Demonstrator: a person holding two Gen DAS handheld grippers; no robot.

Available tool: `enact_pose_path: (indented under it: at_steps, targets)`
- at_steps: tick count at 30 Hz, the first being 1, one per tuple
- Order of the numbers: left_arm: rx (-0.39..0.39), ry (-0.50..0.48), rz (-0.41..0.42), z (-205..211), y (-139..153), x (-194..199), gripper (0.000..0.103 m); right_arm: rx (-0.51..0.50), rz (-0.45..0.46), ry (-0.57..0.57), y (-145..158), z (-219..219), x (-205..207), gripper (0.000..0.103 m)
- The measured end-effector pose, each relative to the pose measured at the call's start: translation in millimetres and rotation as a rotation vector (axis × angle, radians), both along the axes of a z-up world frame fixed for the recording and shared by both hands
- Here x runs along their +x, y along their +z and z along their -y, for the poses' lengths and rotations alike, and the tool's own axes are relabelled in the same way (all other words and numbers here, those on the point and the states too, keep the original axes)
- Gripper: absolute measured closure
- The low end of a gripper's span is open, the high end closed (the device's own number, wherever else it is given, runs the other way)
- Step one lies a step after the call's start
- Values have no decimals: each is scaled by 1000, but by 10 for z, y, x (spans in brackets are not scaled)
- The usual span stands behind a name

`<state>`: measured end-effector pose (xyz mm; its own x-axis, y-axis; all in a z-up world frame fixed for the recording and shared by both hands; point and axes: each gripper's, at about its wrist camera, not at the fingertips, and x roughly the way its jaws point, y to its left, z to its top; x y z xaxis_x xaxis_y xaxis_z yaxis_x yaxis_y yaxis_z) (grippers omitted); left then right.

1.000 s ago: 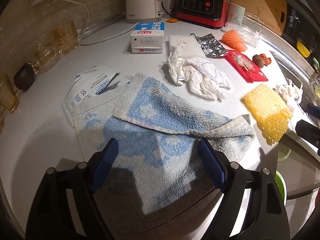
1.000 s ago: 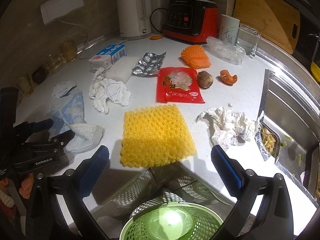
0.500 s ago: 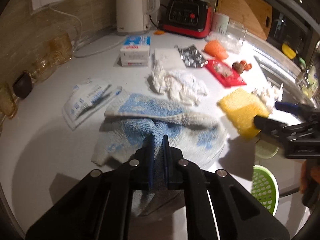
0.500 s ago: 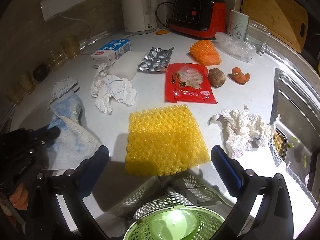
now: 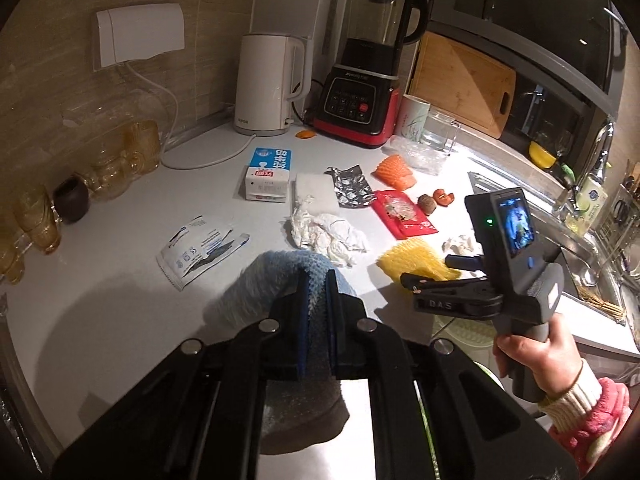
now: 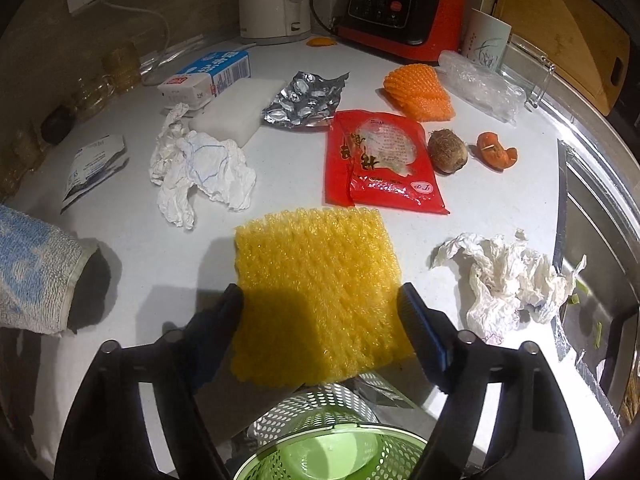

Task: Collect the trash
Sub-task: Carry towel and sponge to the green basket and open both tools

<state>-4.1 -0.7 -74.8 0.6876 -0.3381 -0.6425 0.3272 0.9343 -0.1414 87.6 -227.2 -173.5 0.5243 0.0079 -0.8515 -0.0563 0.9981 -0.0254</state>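
Note:
My left gripper (image 5: 316, 280) is shut on a blue-and-white towel (image 5: 276, 276), which hangs bunched above the white counter (image 5: 120, 280). The towel's end (image 6: 32, 272) shows at the left edge of the right wrist view. A yellow foam net (image 6: 316, 256) lies flat at the counter's front edge. My right gripper (image 6: 320, 294) straddles the net, its jaws closing with a blue pad at each side edge. The net is not squeezed. In the left wrist view the right gripper (image 5: 434, 270) is over the yellow net (image 5: 404, 258), held by a hand in a pink sleeve.
A green mesh basket (image 6: 328, 444) sits below the counter edge under my right gripper. Two crumpled tissues (image 6: 200, 168) (image 6: 504, 276), a red packet (image 6: 380, 160), foil (image 6: 304, 100), an orange net (image 6: 416, 88) and a paper packet (image 6: 94, 164) lie around. The sink (image 6: 592, 200) is on the right.
The left gripper shut on the towel and lifted it off the counter. The right gripper came down over the yellow net and its jaws narrowed to the net's edges.

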Motion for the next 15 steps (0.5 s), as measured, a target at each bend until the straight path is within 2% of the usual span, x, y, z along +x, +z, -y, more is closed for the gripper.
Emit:
enact_pose_path:
  at_steps: [2, 3, 5, 8, 12, 15]
  targets:
    - [-16, -15, 2, -1, 34, -53, 96, 3, 8, 2, 16, 14, -15, 57]
    - [-22, -27, 1, 10, 45, -87, 96, 13, 9, -3, 21, 31, -13, 60]
    - [-25, -50, 0, 55, 62, -141, 96, 33, 14, -12, 35, 77, -28, 77]
    - [-29, -101, -6, 169, 99, -252, 96, 106, 24, -28, 106, 175, -106, 79]
    - [-69, -222, -36, 387, 168, -423, 96, 123, 55, -26, 341, 255, -429, 79]
    - [-104, -341, -71, 623, 180, -568, 96, 94, 69, -48, 526, 389, -801, 79]
